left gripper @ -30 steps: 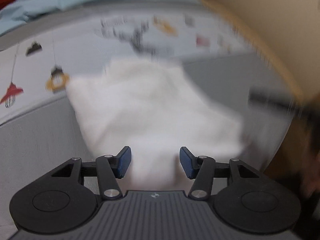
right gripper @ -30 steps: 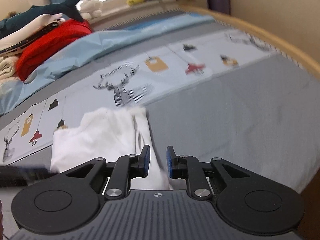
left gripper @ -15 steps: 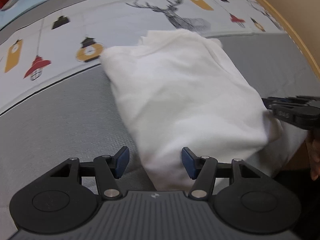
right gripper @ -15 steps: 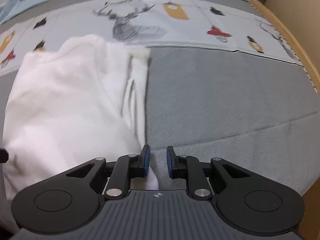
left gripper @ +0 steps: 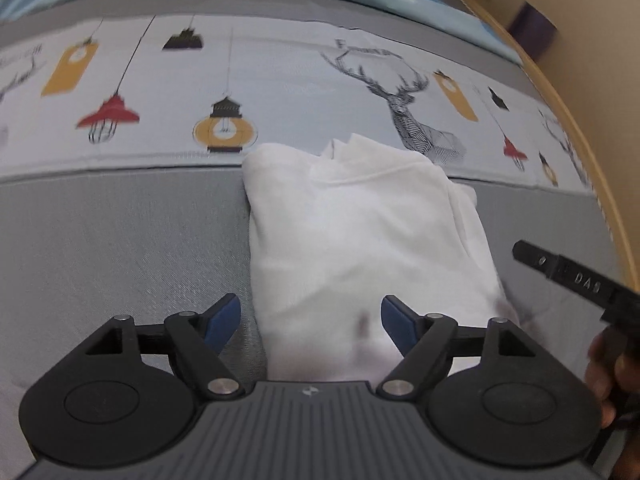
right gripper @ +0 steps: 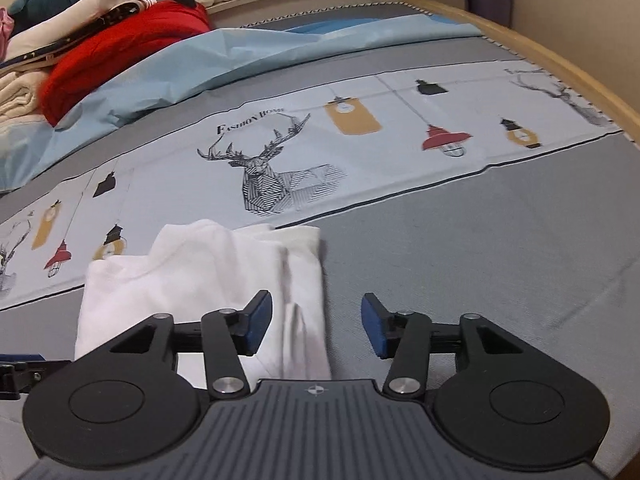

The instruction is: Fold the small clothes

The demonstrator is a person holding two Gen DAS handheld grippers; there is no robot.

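A small white garment [left gripper: 360, 240] lies folded on the grey part of the bedspread, its far end touching the printed band. It also shows in the right wrist view [right gripper: 200, 276]. My left gripper [left gripper: 310, 326] is open and empty, its fingers apart above the garment's near edge. My right gripper [right gripper: 316, 328] is open and empty, over the garment's right edge. The right gripper's finger [left gripper: 568, 276] shows at the right of the left wrist view, beside the garment.
The bedspread has a printed band with a deer [right gripper: 272, 176] and lanterns. A light blue sheet [right gripper: 224, 60], a red blanket [right gripper: 120, 52] and stacked clothes lie at the far end. The wooden bed frame [right gripper: 560, 64] curves along the right.
My right gripper has opened and let go of the garment's edge. The garment has settled flat. Both grippers have drawn back and tilted up, so more of the bed shows.
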